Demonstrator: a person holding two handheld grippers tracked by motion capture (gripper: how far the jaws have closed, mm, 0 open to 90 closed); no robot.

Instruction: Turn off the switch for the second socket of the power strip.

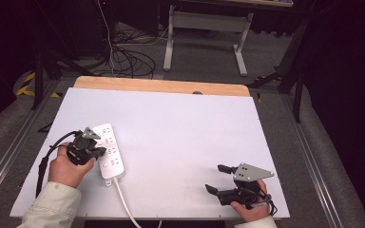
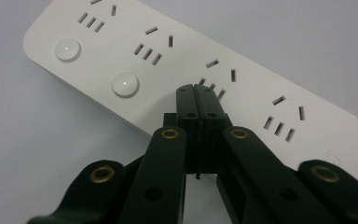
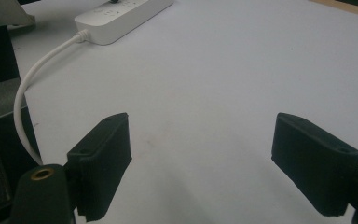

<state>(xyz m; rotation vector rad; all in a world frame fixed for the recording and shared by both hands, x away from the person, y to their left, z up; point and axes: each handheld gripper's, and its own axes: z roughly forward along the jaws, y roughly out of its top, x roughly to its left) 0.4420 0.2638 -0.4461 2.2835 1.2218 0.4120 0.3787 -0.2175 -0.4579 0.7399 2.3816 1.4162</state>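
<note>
- A white power strip (image 1: 111,151) lies on the white surface (image 1: 180,137) at about 8 o'clock in the high view, its cord (image 1: 125,204) trailing toward 6 o'clock off the near edge.
- The left tool (image 2: 197,88) has its jaws pressed together with nothing between them; the joined tips rest on or just above the strip's top, among the socket slots (image 2: 212,74) near its middle. Contact cannot be told for sure.
- The right tool (image 3: 200,154) idles at about 5 o'clock in the high view, jaws wide apart over bare surface, well apart from the strip.
- Two round white buttons (image 2: 125,84) sit at about 9 to 10 o'clock from the closed tips in the left tool's view. Judged from this, the work in hand is pressing a switch with the closed tips.
- To do it well: slide the tips toward 9 o'clock onto a button's centre, press straight down, and keep the strip from skidding; the free right tool could steady its cord end.
- No brand or label can be read; a faint mark at the strip's far right end is too small to make out.
</note>
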